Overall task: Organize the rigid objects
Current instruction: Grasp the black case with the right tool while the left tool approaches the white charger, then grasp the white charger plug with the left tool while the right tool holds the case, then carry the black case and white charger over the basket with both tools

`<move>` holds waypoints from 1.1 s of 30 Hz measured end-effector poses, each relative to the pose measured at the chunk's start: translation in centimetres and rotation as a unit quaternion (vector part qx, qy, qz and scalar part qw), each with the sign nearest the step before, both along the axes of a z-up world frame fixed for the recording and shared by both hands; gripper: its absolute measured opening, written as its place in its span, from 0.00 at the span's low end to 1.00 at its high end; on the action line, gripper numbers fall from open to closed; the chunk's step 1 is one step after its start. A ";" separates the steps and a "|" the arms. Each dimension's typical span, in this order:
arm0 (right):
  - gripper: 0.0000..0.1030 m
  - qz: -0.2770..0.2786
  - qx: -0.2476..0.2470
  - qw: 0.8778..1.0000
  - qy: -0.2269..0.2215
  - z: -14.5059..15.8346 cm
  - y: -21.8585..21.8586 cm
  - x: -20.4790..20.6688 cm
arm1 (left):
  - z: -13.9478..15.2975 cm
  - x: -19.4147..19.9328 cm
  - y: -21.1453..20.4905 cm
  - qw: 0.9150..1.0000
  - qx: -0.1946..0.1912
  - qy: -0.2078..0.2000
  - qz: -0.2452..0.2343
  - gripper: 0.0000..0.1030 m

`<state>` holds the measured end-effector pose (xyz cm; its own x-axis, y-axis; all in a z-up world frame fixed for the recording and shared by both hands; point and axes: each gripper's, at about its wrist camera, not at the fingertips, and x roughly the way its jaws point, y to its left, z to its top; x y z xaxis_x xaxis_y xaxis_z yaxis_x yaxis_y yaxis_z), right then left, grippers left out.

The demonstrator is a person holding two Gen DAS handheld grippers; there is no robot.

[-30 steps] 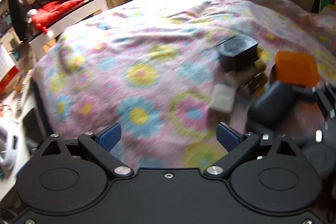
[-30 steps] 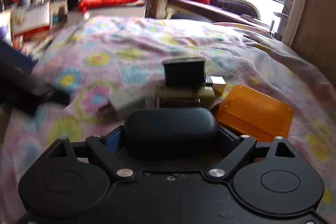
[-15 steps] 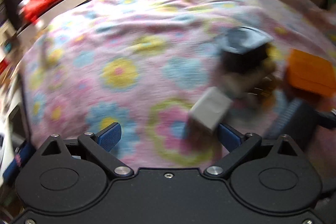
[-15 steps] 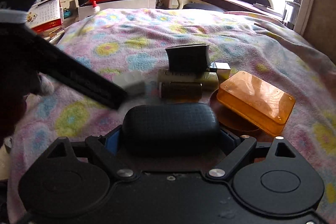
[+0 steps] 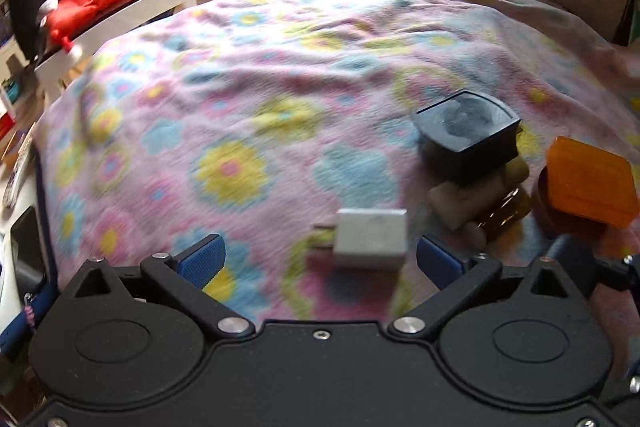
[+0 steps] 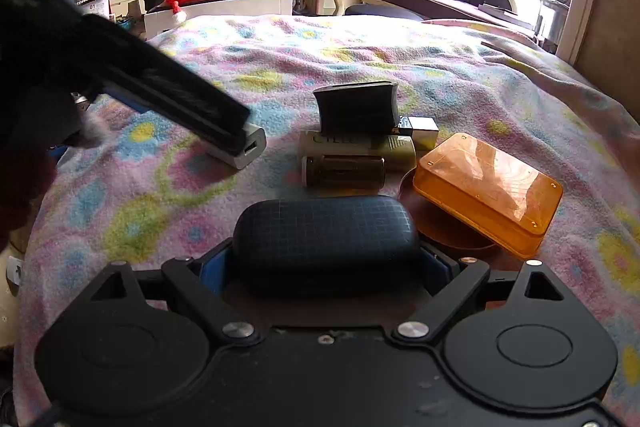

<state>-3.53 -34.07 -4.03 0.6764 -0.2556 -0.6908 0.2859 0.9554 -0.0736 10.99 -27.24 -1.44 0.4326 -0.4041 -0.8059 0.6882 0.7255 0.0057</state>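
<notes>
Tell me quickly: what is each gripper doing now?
Left gripper: open, jaws just widened around the white adapter.
Right gripper: shut on the dark case.

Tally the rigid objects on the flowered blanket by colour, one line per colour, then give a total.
Black or dark: 2, the textured case between the right gripper's pads and the dark box on the pile
Orange: 1, the translucent box
White: 1, the charger block
Cream: 1, the tube
Brown: 2, the bottle and the round lid
Silver: 1, the small block
Total: 8

The blanket (image 6: 460,75) under me is fuzzy fleece. My case (image 6: 326,235) is matt, grid-textured; the orange box (image 6: 488,187) is glossy translucent plastic.
</notes>
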 end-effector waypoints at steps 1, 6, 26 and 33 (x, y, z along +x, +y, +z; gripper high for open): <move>0.89 0.000 0.000 1.000 0.000 0.0 0.0 0.0 | -0.2 0.1 -0.4 1.000 0.003 0.003 0.000 0.96; 0.89 0.000 -0.001 1.000 -0.001 0.0 0.0 0.0 | -1.5 1.3 -1.3 0.999 0.015 0.024 0.017 0.93; 0.88 0.027 0.056 0.988 -0.142 0.7 -0.2 -1.8 | 2.7 3.3 12.2 0.995 0.018 0.049 0.086 0.51; 0.88 -0.012 0.062 0.988 -0.143 0.5 -0.5 -1.5 | 5.1 3.8 20.5 0.989 0.040 0.025 0.140 0.51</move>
<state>-5.08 -34.60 -3.51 0.8433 -0.1983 -0.4994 0.2998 0.9450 0.1310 14.75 -6.76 3.69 0.4768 -0.2089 -0.8539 0.4617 0.8861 0.0411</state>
